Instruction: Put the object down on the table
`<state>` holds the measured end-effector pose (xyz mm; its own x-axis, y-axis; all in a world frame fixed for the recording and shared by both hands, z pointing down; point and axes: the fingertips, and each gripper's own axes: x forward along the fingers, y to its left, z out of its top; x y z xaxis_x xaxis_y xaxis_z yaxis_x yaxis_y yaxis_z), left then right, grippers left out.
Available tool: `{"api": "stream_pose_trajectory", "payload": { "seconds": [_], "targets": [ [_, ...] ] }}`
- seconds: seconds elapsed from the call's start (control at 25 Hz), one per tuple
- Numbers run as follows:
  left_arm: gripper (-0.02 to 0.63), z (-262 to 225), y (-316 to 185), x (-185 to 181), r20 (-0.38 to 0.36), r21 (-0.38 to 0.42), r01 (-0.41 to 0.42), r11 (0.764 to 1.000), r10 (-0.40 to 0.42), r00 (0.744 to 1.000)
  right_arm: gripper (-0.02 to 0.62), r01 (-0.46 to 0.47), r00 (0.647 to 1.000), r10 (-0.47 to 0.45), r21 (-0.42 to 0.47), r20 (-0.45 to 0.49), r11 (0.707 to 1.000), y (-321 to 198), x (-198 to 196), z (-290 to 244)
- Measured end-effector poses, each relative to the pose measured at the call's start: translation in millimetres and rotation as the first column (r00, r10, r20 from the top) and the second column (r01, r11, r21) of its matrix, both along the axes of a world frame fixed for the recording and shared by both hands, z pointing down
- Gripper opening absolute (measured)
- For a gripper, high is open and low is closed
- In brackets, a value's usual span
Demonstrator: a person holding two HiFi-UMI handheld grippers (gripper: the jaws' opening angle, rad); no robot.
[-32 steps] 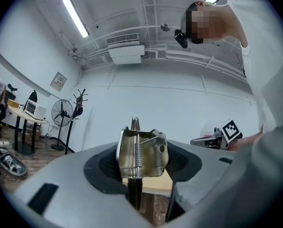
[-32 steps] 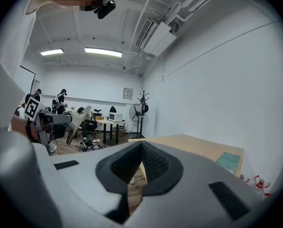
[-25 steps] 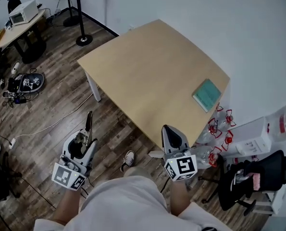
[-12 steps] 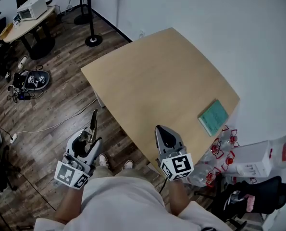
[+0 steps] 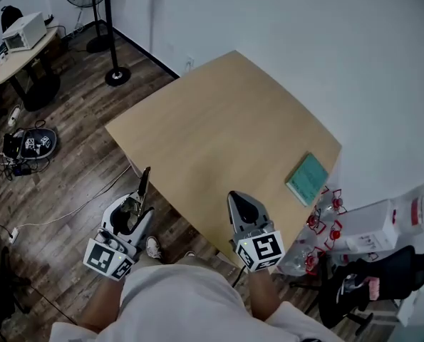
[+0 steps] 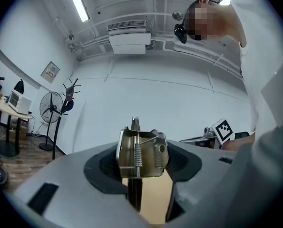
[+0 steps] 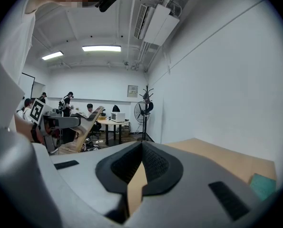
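Note:
My left gripper (image 5: 128,211) is shut on a brass-coloured metal tool (image 6: 142,149) with a coil spring and a thin dark blade (image 5: 145,183) that sticks out forward. It hangs over the wooden floor, just off the near left edge of the light wooden table (image 5: 219,130). The right gripper (image 5: 243,204) is shut, nothing in it, and hovers over the table's near edge. In the right gripper view the pads (image 7: 153,163) meet at the tip, with the tabletop (image 7: 217,158) beyond.
A teal book (image 5: 308,178) lies at the table's right edge. Water bottles with red caps (image 5: 324,221), white boxes (image 5: 372,216) and a black chair (image 5: 365,273) crowd the floor at the right. A fan stand (image 5: 115,73), a desk (image 5: 19,48) and cables (image 5: 26,144) are at the left.
Both grippers have drifted slightly toward the table's near edge as the head view shifted. The left keeps its hold on the metal tool; the right stays shut.

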<state>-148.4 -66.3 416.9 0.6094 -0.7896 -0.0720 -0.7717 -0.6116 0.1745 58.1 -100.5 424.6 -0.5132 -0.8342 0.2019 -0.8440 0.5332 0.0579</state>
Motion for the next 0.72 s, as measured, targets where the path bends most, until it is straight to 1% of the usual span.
{"api": "stream_pose_trajectory", "payload": {
  "seconds": [0.16, 0.36, 0.52, 0.72],
  "targets": [
    [0.226, 5.5, -18.9, 4.5, 0.010, -0.007, -0.041, 0.999, 0.041, 0.999, -0.002, -0.032, 0.999, 0.032, -0.012, 0.004, 0.999, -5.7, 1.5, 2.9],
    [0.227, 35.1, -35.5, 14.7, 0.032, -0.068, -0.083, 0.994, 0.085, 0.996, -0.002, -0.069, 0.998, 0.069, -0.047, 0.001, 0.997, -1.9, 8.8, 17.0],
    [0.227, 59.3, -52.3, 36.7, 0.072, -0.104, -0.120, 0.987, 0.128, 0.989, -0.002, -0.107, 0.994, 0.108, -0.078, 0.002, 0.991, 0.6, 25.8, 26.6],
    [0.226, 96.5, -81.1, 67.8, 0.166, -0.146, -0.163, 0.976, 0.187, 0.968, -0.002, -0.129, 0.991, 0.130, -0.094, 0.009, 0.987, 0.4, 39.8, 33.6]
  ]
}}
